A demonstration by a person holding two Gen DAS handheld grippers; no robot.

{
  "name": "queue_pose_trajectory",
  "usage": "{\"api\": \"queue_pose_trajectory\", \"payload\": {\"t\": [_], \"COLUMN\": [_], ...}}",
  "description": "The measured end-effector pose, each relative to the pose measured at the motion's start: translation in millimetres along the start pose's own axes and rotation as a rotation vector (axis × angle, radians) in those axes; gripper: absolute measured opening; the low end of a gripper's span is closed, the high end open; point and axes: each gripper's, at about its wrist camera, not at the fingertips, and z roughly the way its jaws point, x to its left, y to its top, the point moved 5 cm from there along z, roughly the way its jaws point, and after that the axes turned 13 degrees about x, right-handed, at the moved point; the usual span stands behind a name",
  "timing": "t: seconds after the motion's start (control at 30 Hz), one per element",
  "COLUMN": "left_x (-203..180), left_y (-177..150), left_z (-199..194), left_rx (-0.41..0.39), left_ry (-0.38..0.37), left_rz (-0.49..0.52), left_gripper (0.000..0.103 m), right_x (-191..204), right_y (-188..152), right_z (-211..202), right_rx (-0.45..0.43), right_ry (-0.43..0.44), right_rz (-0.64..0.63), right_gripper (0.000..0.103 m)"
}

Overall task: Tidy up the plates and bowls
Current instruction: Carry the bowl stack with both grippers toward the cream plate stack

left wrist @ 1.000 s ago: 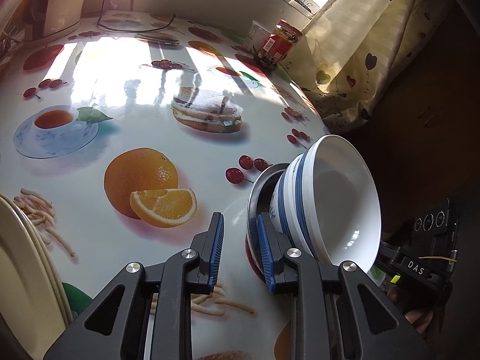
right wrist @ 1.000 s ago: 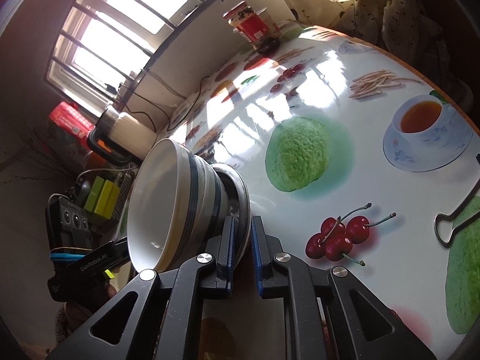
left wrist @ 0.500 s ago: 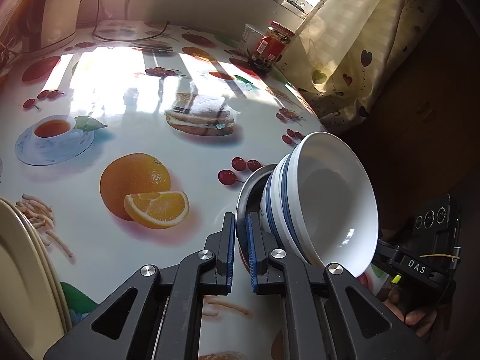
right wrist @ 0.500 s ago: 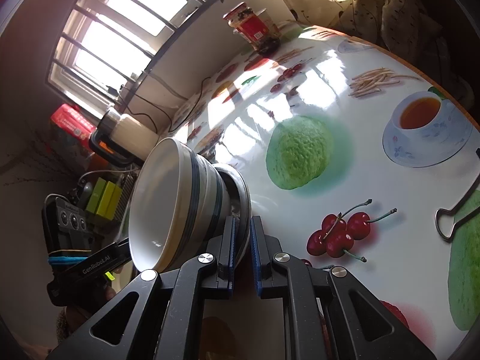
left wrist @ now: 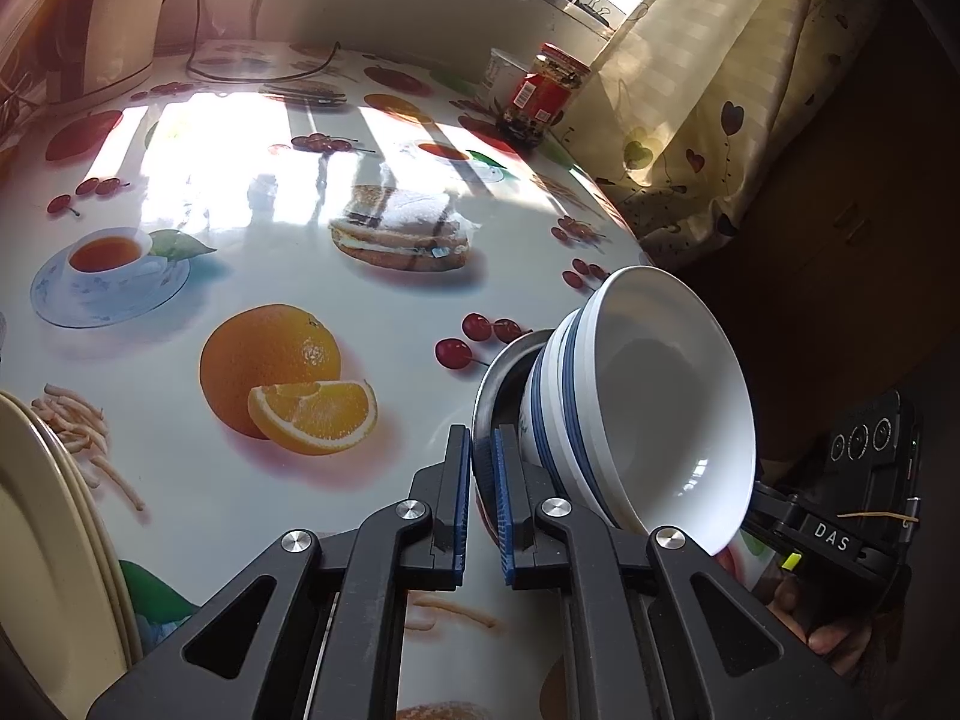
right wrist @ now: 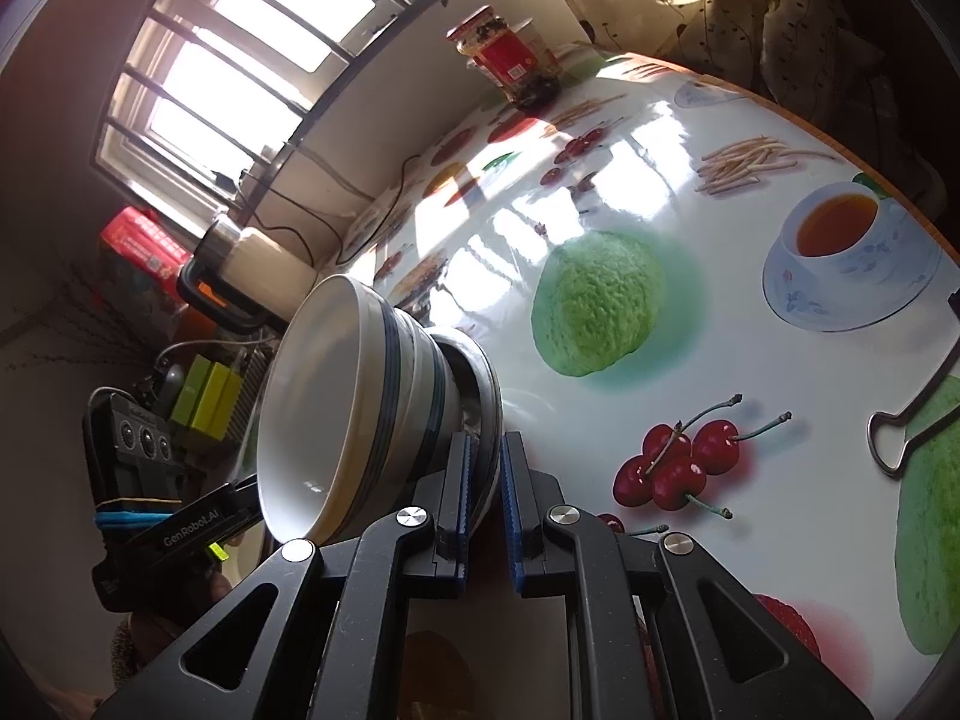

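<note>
Lettering "DAS" (left wrist: pixel 832 535), "GenRobot.AI" (right wrist: pixel 191 528), hand-held grippers

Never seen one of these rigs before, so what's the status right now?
Left gripper and right gripper both clamped on metal plate rim. Stacked bowls ride on it. Cream plates far left.

Both grippers share one build. The left gripper (left wrist: pixel 481 501) has matte black plastic fingers with triangular cut-outs in the arms, round silver screw heads at the pivots, and ribbed blue pads (left wrist: pixel 462 495) on the inner faces. The right gripper (right wrist: pixel 485 504) looks the same, with toothed blue pads (right wrist: pixel 513 510). Seen from the left wrist, its black body carries white "DAS" lettering, three round lenses, a yellow-green tab and a thin rubber band. Bare fingertips show beneath it.
</note>
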Motion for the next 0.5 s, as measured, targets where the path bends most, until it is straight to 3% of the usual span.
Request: {"api": "queue_pose_trajectory", "payload": {"t": [0.5], "left_x": [0.5], "left_y": [-1.2], "left_z": [0.2], "left_rx": [-0.002], "left_ry": [-0.007], "left_rz": [-0.005], "left_gripper": [0.008], "right_x": [-0.1], "right_y": [1.4], "right_z": [-0.4], "right_rx": [-0.001], "right_ry": [0.006], "right_rz": [0.002], "right_gripper": [0.011]}}
